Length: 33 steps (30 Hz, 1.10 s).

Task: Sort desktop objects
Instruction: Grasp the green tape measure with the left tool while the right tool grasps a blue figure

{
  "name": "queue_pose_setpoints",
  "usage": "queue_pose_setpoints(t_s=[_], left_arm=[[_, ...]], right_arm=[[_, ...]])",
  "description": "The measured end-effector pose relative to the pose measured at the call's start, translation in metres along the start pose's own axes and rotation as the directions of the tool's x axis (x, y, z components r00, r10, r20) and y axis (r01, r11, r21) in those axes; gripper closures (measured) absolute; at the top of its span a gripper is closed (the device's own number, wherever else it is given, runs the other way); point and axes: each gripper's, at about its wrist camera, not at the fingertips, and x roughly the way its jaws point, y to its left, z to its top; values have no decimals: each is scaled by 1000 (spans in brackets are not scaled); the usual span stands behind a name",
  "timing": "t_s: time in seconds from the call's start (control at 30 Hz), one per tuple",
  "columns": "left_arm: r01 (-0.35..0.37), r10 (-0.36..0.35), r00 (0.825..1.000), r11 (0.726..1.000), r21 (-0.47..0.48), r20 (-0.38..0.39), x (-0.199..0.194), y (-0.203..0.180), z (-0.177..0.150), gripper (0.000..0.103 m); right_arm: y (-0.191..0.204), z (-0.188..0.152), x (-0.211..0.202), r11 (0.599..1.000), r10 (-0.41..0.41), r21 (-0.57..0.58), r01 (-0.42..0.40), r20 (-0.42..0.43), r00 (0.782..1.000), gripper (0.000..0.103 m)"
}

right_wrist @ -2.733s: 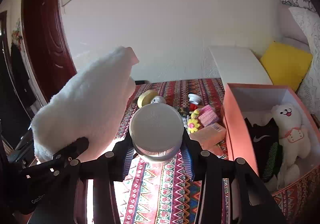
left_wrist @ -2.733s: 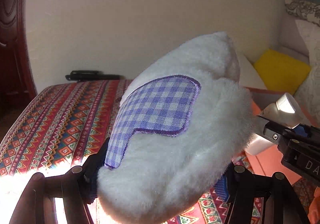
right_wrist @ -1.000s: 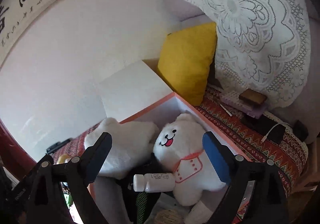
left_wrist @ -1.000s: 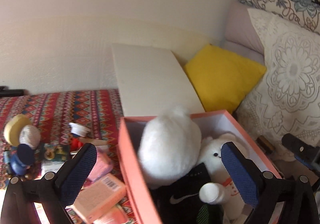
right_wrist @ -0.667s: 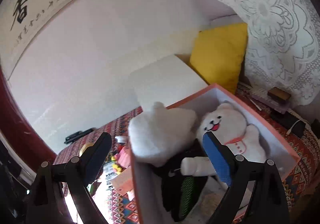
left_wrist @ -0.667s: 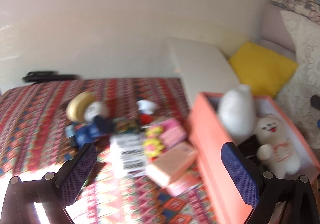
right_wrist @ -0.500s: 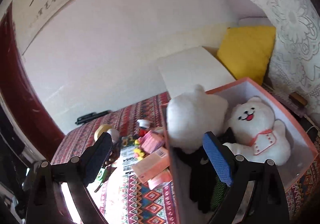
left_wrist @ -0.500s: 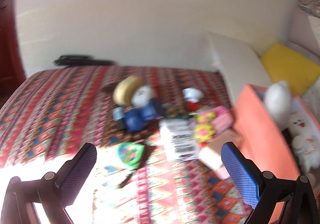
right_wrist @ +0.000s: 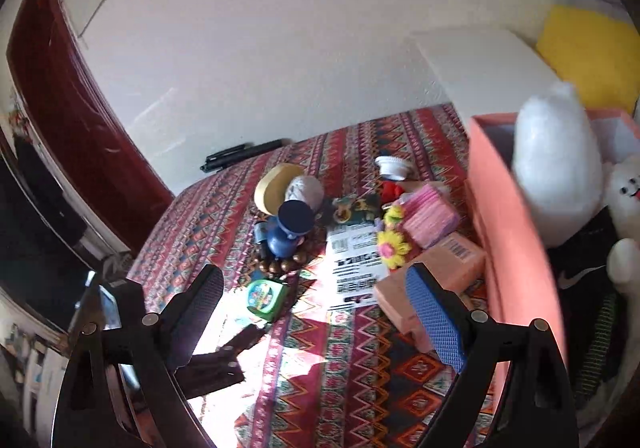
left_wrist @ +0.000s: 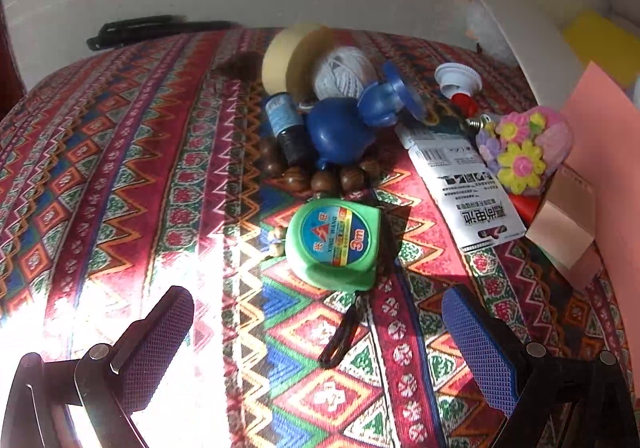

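Desktop clutter sits in a heap mid-cloth, between your two grippers' views. Left wrist view: your left gripper (left_wrist: 318, 332) hangs wide open, empty, low over the patterned cloth (left_wrist: 120, 167). Green tape measure (left_wrist: 334, 242) lies just ahead between the pads, black strap trailing toward you. Behind it: wooden beads (left_wrist: 320, 177), blue figurine (left_wrist: 344, 129), tape roll (left_wrist: 290, 55), twine ball (left_wrist: 344, 71), white printed packet (left_wrist: 466, 187), flower ornament (left_wrist: 520, 151). Only a sliver of the pink box (left_wrist: 612, 151) shows, at right.

Right wrist view: your right gripper (right_wrist: 316, 312) is also spread open, holding nothing, higher up. The pink box's inside shows here: white plush slipper (right_wrist: 556, 167), bear toy (right_wrist: 624, 187), dark garment (right_wrist: 588, 268). Peach carton (right_wrist: 436, 272) lies against its wall. Dark red door (right_wrist: 72, 119) at left, pale wall (right_wrist: 280, 47) behind, yellow cushion (right_wrist: 588, 55) at right. Strong sun patch washes out the near cloth.
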Motion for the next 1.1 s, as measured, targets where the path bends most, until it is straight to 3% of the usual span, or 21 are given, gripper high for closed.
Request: queue_pose_setpoints(t_s=[0.17,0.33,0.47,0.5,0.53,0.57,0.6,0.77,0.87,1.03,1.1], left_arm=[[-4,5,1000,999,37,-30,34,-9,7,1],[-8,11,998,998,56,-54,63,-13,14,1],[-17,20,998,999,45,-64,77,-8,20,1],[-9,12,998,999,49,-61,78,-9,21,2],[1,2,998,998,55,-56,76,-9,22,15],[10,-7,999,998,62,-50,75,-9,22,29],[13,-10,999,998,58,-49,73,-9,22,45],[14,-14,999,1000,11,-52,57,-3,24,45],[59,-62,997,996,-64,-38,36,3,22,45],[113,-108,993,986,-123,41,-20,4,14,45],[143,-133,988,980,-138,85,-44,3,7,45]], right_arm=[[-5,28,89,976,153,172,-130,-127,980,8],[-14,40,182,954,137,291,-67,-226,964,8],[-20,42,233,926,189,370,-76,-280,941,9],[-19,41,243,924,197,375,-75,-300,934,20],[-20,39,248,925,197,373,-69,-316,928,56],[-22,37,249,926,196,372,-66,-323,926,56],[-23,35,247,927,195,370,-66,-322,926,56],[-31,28,195,930,203,353,-104,-255,945,56],[-36,21,150,930,219,342,-136,-219,951,56],[-47,5,66,917,261,346,-197,-151,953,56],[-53,-3,38,901,294,366,-233,-121,948,63]])
